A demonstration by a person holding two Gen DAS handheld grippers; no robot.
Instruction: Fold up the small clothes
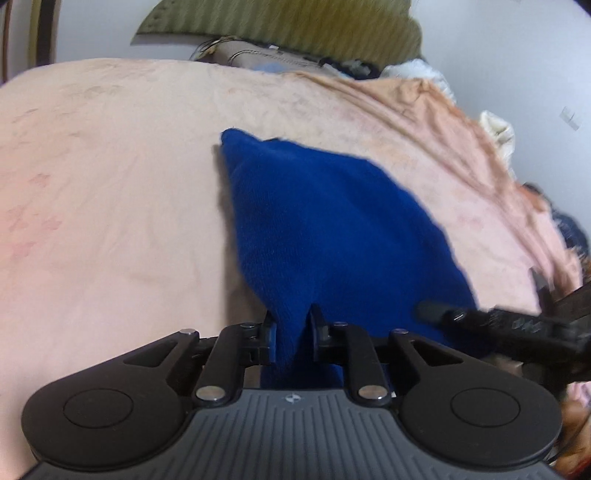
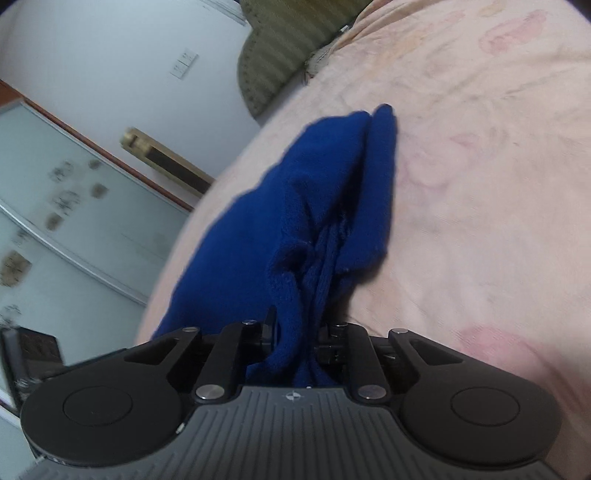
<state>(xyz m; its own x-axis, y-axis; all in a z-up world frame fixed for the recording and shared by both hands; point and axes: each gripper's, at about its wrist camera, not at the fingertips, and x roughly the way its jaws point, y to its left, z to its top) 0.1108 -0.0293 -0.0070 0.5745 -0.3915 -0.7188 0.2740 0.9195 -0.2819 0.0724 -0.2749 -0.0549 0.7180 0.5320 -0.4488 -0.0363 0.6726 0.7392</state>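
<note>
Both jaws were nipped shut on the cloth: your left gripper held its near edge, your right gripper a ribbed hem. On the bed the cloth ran from your left jaws toward 12 o'clock, its far corner at 11. Your right gripper came in at 3 o'clock, equally near.

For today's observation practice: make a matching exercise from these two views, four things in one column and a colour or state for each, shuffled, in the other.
Column one:
1. knitted garment
2. bed cover
3. headboard
4. left tongs

Column two:
A. olive green, striped
B. pale pink
C. deep blue
D. shut on cloth

Pairs: 1-C, 2-B, 3-A, 4-D
</note>
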